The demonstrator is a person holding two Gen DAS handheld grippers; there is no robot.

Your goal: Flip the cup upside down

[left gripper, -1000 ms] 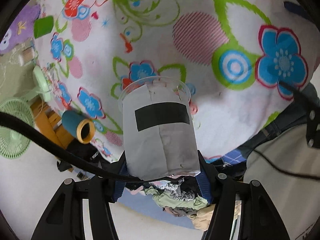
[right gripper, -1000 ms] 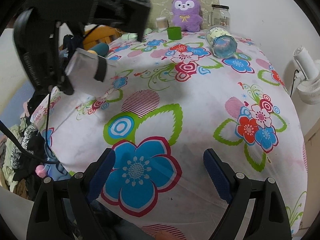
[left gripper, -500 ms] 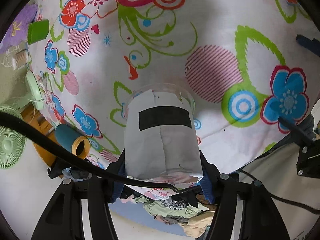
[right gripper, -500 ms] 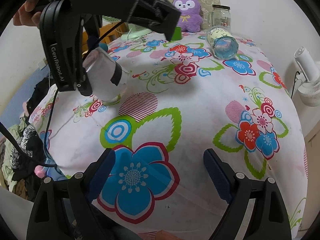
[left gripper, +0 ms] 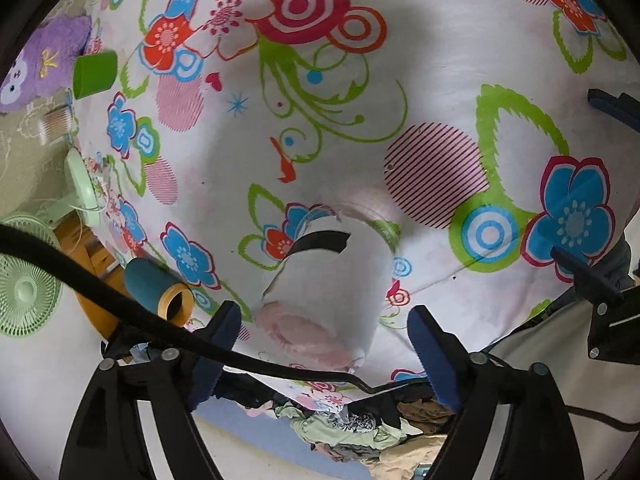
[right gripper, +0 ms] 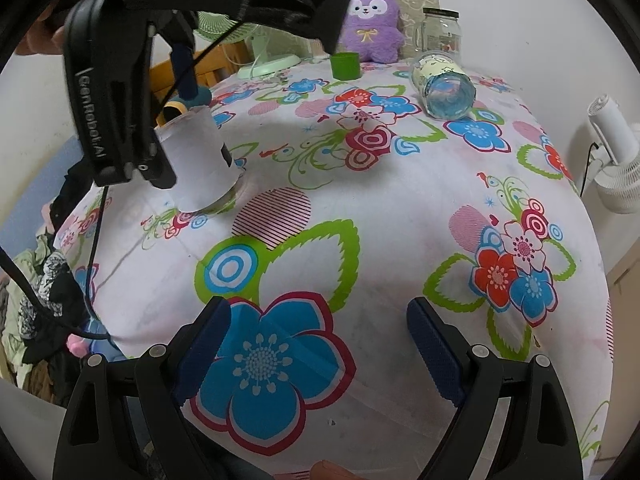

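The cup (right gripper: 200,160), wrapped in grey paper with a black strip, stands mouth down on the flowered surface (right gripper: 400,208) near its left edge; the left tool (left gripper: 320,344) points steeply down over it, its blue pads (left gripper: 214,354) spread wide on either side of the cup's upturned base and clear of it; the right tool (right gripper: 316,356) hangs low over the near end of the surface, aimed along it, fingers wide apart and holding nothing, well apart from the cup.
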